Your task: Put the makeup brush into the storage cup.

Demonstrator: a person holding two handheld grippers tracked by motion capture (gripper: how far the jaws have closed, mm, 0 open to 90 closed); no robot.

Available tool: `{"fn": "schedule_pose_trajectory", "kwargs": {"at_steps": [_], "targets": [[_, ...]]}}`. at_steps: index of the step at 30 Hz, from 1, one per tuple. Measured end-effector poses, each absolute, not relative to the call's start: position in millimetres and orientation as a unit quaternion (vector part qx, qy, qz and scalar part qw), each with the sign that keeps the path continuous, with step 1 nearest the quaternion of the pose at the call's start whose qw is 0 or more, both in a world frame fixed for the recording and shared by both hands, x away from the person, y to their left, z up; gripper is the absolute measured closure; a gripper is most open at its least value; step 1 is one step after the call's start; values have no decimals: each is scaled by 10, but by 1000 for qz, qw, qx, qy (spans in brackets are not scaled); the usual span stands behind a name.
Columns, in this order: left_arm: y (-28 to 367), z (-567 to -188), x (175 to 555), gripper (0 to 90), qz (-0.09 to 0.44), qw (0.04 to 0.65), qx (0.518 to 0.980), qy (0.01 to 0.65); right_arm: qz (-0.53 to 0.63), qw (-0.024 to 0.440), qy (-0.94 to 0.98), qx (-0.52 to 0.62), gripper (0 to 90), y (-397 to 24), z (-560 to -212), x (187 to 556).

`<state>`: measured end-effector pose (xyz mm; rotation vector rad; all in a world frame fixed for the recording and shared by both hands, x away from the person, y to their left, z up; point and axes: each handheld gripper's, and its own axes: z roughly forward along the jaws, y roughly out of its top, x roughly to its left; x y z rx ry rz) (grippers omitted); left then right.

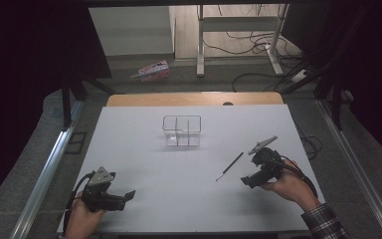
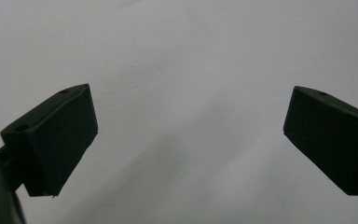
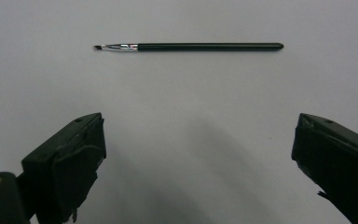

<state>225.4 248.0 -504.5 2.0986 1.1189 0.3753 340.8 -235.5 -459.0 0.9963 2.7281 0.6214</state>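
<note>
Brush: flat on white table, just left of right gripper, apart from it. Right gripper jaws wide open, empty. Left gripper: near-left, jaws open, empty. Clear box: far centre.

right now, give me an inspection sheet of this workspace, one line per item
surface: white table top, bare apart from two things
job's things: thin black brush lying flat, silver ferrule, ahead of the right gripper, untouched; clear divided organizer upright at mid-table, looks empty
clutter: nothing seen on the table
grippers: left gripper open over bare surface; right gripper open, jaws either side of the brush's line but short of it
cables: black cable trails from the right gripper; loose cables on the floor beyond
surroundings: pink package on the floor, metal frame legs, dark curtains at the sides
</note>
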Motion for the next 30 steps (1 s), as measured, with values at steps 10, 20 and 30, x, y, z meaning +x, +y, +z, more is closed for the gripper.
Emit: {"fn": "schedule_pose_trajectory", "kwargs": {"at_steps": [10, 20, 30], "targets": [[2480, -5049, 2256, 31, 147, 357, 814, 434, 207, 77, 921, 322, 68, -2270, -4613, 3531], [2481, -5052, 2255, 31, 147, 357, 815, 433, 206, 71, 927, 307, 75, -2105, -4619, 3644], [2481, -5055, 2255, 31, 146, 356, 815, 433, 199, 73, 933, 292, 94, -1927, -4646, 3748]]}}
